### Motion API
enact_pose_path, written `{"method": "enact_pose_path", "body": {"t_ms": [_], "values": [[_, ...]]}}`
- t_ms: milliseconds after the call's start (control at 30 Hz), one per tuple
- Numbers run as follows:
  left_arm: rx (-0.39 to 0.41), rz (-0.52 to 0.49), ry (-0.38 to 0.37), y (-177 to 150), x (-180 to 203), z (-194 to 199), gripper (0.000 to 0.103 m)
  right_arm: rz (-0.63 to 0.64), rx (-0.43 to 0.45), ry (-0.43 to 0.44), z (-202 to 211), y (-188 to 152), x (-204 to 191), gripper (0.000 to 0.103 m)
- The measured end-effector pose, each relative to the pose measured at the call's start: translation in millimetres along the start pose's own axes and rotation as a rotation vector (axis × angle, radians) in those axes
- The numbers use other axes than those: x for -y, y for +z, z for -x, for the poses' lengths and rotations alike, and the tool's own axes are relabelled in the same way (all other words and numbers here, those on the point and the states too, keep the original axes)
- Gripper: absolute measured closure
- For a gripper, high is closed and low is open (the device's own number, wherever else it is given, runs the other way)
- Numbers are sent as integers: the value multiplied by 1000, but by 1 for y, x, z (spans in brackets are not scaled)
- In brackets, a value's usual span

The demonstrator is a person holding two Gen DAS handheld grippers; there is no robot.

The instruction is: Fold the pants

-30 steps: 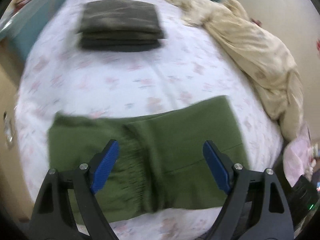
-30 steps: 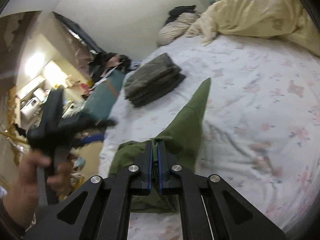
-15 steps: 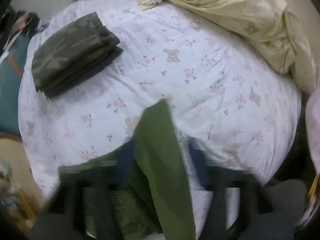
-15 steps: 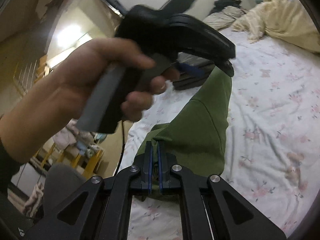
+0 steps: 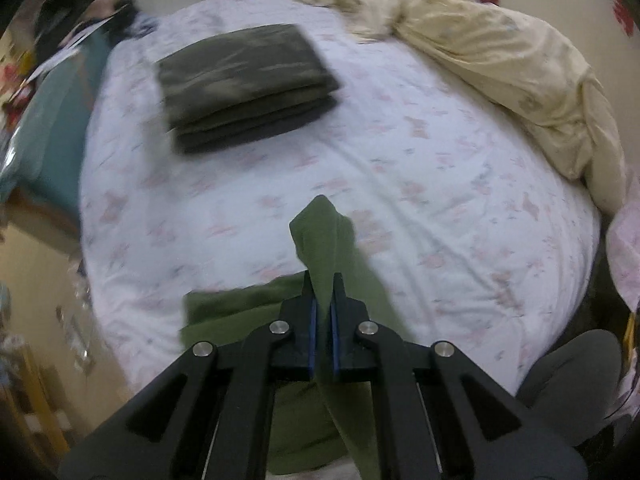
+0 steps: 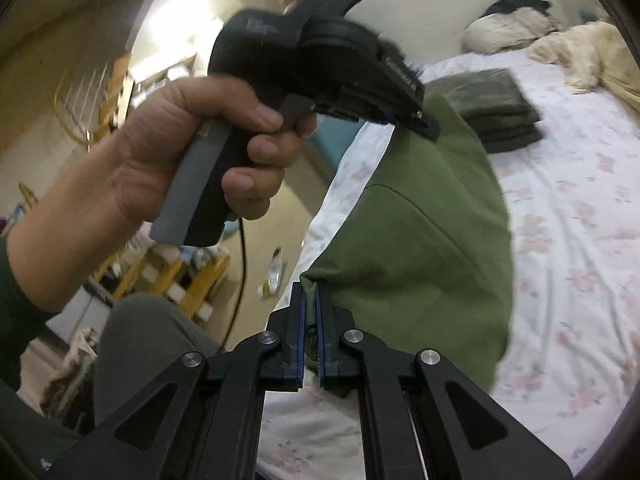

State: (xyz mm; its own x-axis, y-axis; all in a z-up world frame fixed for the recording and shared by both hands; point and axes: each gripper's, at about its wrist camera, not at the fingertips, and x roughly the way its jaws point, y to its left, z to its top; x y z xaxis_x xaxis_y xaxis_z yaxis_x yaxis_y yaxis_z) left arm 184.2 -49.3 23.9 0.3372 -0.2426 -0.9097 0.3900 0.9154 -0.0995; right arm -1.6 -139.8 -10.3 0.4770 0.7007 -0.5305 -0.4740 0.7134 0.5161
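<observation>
Both the left gripper (image 5: 324, 300) and right gripper (image 6: 310, 300) pinch green pants (image 6: 432, 248), lifted above the bed (image 5: 440, 184).

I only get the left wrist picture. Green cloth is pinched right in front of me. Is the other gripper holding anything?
Observer: Yes. The right gripper is shut on another edge of the green pants.
Operator: Is the cloth off the bed?
Observer: The part stretched between the two grippers is lifted above the bed.
Operator: Who holds my gripper?
Observer: A bare hand grips the handle of the left gripper.
</observation>
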Motion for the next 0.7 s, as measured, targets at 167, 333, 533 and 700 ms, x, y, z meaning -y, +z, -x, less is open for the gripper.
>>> {"method": "enact_pose_path", "body": {"t_ms": [167,333,533,700], "values": [[1,87,59,-39,-70,-11,100,67,-138,0,-81,-10,-37,99],[-61,203,85,-73,-127,-53,100,108,-258,-27,-149,-30,-54,93],[-91,222,81,-94,-147,-83,99,81,-349,5,-137,-41,-40,89],[-127,224,89,-98,-148,-89,99,19,-260,-86,-72,-27,10,81]]}}
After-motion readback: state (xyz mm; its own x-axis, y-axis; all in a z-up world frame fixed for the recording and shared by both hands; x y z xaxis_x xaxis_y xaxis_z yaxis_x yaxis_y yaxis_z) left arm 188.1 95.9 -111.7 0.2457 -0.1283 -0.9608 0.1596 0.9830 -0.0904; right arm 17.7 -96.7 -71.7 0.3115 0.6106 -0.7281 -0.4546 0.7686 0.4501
